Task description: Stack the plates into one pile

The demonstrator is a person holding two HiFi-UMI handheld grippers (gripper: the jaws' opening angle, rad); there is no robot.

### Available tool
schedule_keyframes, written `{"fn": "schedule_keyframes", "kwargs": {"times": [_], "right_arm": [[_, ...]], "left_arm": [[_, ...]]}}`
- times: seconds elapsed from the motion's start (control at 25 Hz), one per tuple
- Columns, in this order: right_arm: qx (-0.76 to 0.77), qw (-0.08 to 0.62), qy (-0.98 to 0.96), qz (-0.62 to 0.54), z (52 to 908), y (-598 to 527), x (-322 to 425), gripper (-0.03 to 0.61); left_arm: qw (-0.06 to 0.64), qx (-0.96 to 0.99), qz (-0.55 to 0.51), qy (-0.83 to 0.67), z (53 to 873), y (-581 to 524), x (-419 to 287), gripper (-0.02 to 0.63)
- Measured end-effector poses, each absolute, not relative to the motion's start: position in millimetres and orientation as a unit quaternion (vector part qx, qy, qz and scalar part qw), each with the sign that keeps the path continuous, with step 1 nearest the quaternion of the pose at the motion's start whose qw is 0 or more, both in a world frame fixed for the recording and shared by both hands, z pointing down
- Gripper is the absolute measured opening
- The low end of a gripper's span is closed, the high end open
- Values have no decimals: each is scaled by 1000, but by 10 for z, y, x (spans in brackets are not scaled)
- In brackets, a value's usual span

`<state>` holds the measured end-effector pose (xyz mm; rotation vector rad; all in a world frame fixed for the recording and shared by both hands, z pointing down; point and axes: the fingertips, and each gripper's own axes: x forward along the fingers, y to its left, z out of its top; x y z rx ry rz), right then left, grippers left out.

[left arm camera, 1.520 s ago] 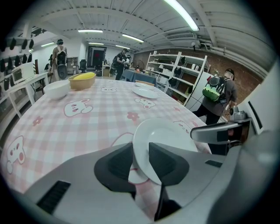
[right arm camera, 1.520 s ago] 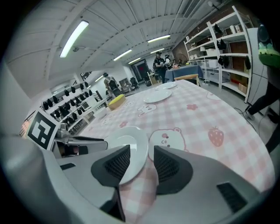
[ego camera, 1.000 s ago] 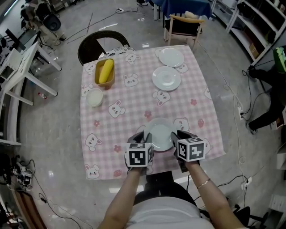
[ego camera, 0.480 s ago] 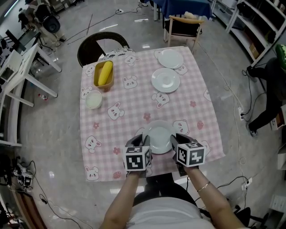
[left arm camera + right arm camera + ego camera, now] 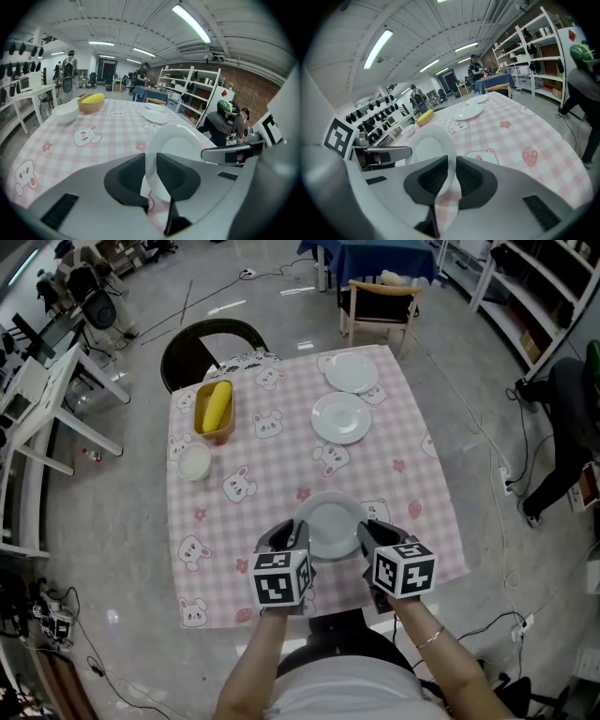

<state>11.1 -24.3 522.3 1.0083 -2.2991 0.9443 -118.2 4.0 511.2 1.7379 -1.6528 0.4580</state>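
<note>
A white plate is near the front edge of the pink checked table. My left gripper has the plate's left rim between its closing jaws, and the pads press on it. My right gripper grips the plate's right rim the same way, its jaws closing too. Held between the two, the plate sits slightly above the cloth. Two more white plates lie at the far right: one nearer, one by the far edge.
A yellow tub holding a yellow object and a small white bowl stand at the far left of the table. A dark round chair and a wooden chair stand beyond the far edge.
Both grippers have closed onto the near plate's rims and risen slightly with it. The other plates, the bowl and the tub have not moved on the table.
</note>
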Motion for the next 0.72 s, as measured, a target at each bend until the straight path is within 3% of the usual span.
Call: {"fn": "schedule_keyframes", "kwargs": {"times": [0.72], "right_arm": [[352,159,-865,321,4419,-1047,295,54]], "left_arm": [[272,705,167,-633,4273,-858,-994,94]]}}
